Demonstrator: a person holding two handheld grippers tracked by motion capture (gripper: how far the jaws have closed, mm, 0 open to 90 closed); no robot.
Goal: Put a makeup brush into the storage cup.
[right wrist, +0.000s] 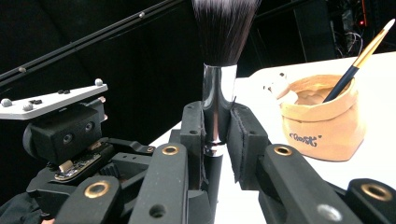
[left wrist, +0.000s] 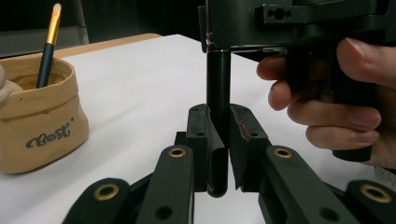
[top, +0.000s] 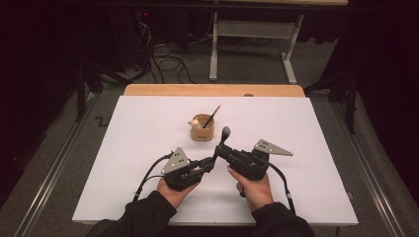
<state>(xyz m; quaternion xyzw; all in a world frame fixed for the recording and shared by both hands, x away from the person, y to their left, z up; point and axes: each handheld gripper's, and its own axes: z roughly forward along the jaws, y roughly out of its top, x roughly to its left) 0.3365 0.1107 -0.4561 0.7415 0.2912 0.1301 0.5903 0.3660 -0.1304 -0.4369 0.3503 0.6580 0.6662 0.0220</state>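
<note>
While both hands rest near the front edge of the white bench (top: 148, 197), the high view shows the left tongs (top: 211, 162) and the right tongs (top: 220, 149) meeting at one makeup brush (top: 222, 140), which stands tilted over the middle of the bench. Its dark bristle head points toward the far edge. Just beyond it sits a small tan pouch (top: 202, 129) holding a thin brush (top: 212, 117) and a pale, rounded item too small to identify.

In the left gripper view, the left tongs (left wrist: 219, 154) are clamped on the brush's black handle (left wrist: 218, 88), low on the stem. The right hand (left wrist: 336, 102) and its gripper body sit directly above, and the tan pouch (left wrist: 39, 121) stands off to the left.

In the right gripper view, the right tongs (right wrist: 219, 135) are pressed against the shiny metal ferrule (right wrist: 218, 100), just under the bristles (right wrist: 226, 28). The pouch (right wrist: 322, 121) sits to the right with the thin brush (right wrist: 362, 53) leaning in it.

Judging by this, the brush is lifted and shared between both tongs, as in a hand-over. Placing it in the pouch appears not yet done, and one grip would need to let go first.
</note>
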